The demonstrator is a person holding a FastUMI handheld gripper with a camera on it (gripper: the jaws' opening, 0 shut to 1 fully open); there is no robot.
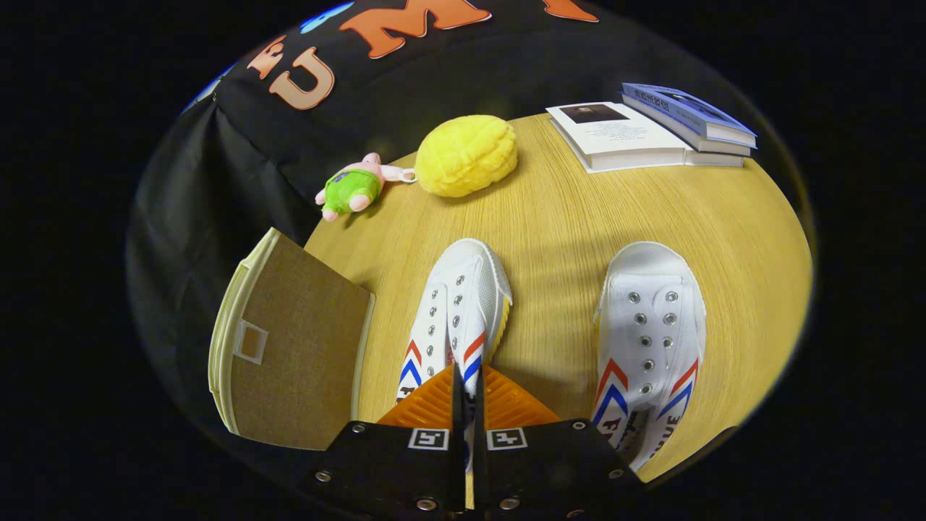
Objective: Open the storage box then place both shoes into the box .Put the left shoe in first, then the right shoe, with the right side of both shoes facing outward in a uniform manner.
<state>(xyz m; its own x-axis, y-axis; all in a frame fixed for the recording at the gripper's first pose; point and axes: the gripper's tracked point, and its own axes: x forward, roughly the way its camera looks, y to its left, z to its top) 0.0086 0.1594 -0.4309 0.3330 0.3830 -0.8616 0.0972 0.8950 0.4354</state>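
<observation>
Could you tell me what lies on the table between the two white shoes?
Nothing: in the gripper view, bare wooden table separates the left-hand shoe, gripped at its collar by the gripper, from the other shoe.

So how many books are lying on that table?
2, as far as can be seen. A white-covered book lies at the table's far edge, beyond the right shoe, and a blue-covered book is stacked partly over it. The hand-held gripper pinches the left shoe.
</observation>
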